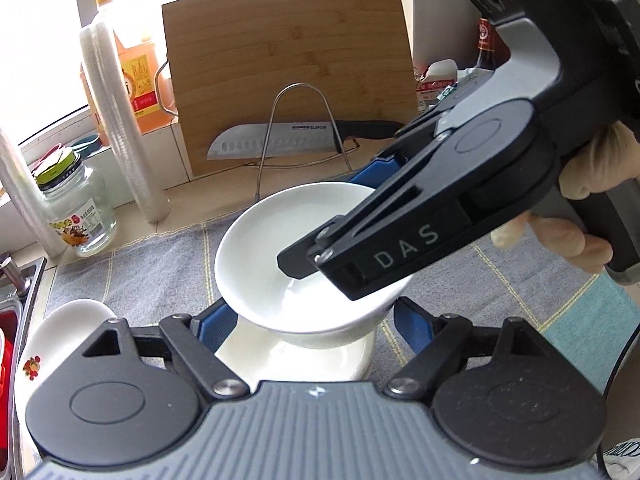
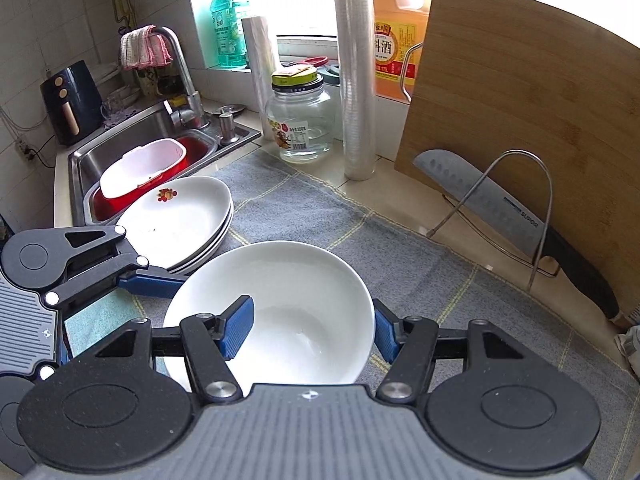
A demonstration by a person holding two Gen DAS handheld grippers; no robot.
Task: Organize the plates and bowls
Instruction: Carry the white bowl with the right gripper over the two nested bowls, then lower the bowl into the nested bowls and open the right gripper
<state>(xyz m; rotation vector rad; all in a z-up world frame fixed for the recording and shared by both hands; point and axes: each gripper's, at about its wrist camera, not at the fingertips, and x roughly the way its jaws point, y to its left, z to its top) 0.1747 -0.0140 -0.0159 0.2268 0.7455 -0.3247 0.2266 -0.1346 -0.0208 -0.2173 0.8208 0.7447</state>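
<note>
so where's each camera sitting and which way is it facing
Left wrist: on the left gripper, looking down at the bowl toward the cutting board; the right gripper and a hand show.
Right wrist: on the right gripper, looking down at the bowl toward the sink; the left gripper shows.
Shared: bowl, plates, knife.

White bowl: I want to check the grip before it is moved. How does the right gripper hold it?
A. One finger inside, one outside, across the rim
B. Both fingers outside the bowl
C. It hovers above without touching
A: the right gripper pinches the white bowl with one blue finger inside it and the other outside.
</note>
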